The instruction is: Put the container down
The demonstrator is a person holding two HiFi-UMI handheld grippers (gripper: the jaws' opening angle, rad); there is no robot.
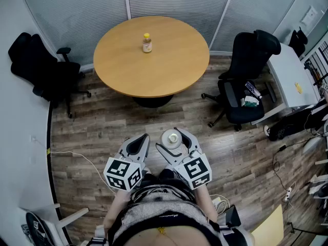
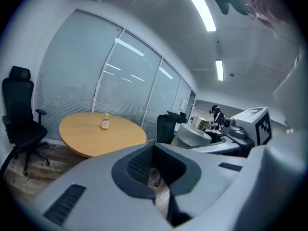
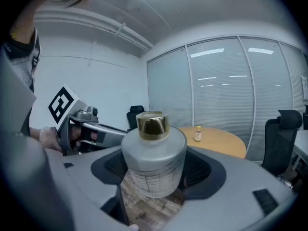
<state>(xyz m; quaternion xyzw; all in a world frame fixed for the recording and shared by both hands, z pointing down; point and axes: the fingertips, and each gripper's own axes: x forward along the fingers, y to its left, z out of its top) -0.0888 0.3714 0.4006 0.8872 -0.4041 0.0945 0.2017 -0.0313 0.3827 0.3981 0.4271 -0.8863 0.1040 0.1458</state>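
Frosted container point(image 3: 153, 162), clamped in the right claw point(image 1: 173, 141), probably needed steady carrying to the table point(image 1: 169, 60) ahead; left claw point(image 1: 138, 146) was shut.

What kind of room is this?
Probably an office meeting room: there's a round wooden table, black swivel chairs around it, and blind-covered glass walls behind.

The frosted grey container point(image 3: 153, 160) with a gold cap point(image 3: 153, 124) is upright, held in the air between the right tongs point(image 1: 171, 140).
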